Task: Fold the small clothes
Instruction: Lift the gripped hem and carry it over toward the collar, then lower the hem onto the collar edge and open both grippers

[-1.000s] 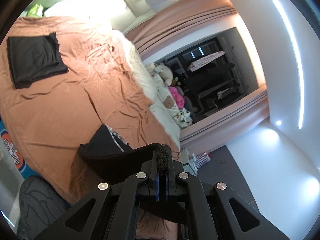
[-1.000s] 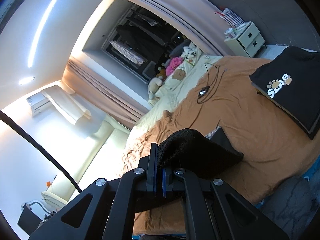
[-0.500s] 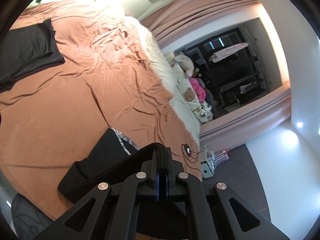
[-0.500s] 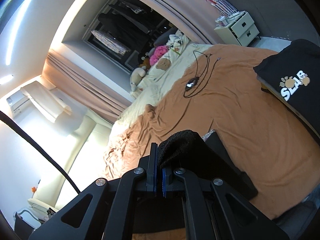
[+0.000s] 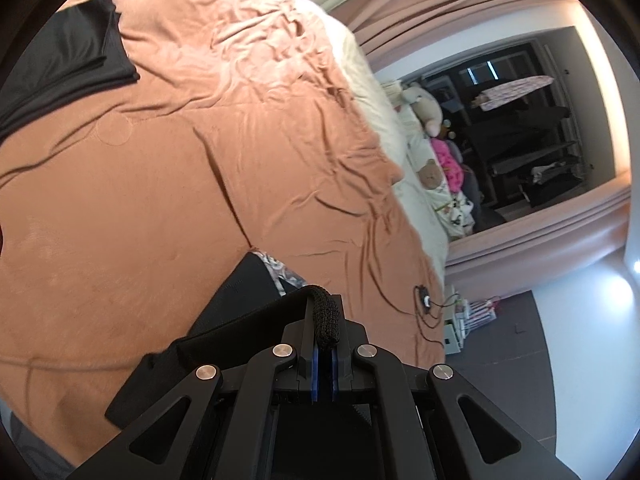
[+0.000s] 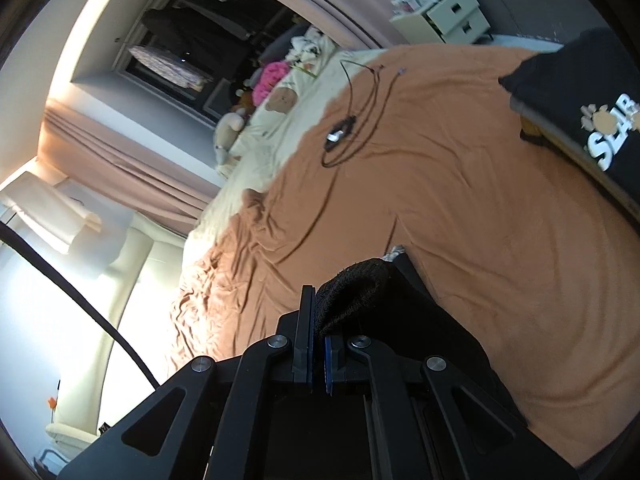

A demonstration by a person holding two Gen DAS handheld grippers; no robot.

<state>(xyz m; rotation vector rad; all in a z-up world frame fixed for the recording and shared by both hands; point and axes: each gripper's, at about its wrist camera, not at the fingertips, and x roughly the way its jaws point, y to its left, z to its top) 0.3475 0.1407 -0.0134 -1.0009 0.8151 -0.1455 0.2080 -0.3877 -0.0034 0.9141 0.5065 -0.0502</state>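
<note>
Black knitted fabric, the small garment (image 5: 256, 316) being folded, sits pinched at its ribbed edge in both tools. The left tool (image 5: 324, 344) is clamped on one bunched corner at six o'clock in its view, and the right tool (image 6: 318, 344) grips another the same way, likely so the piece hangs taut between them and can be laid flat. From the left view the cloth trails toward eight o'clock, its lower end seemingly on the rust-brown bedspread (image 5: 160, 184).

Beyond, a folded black garment (image 5: 64, 56) lies at ten o'clock, probably finished work set aside. In the right view a black printed shirt (image 6: 592, 120) rests at two o'clock, and a coiled black cable (image 6: 340, 136) lies at twelve, well apart from the work.
</note>
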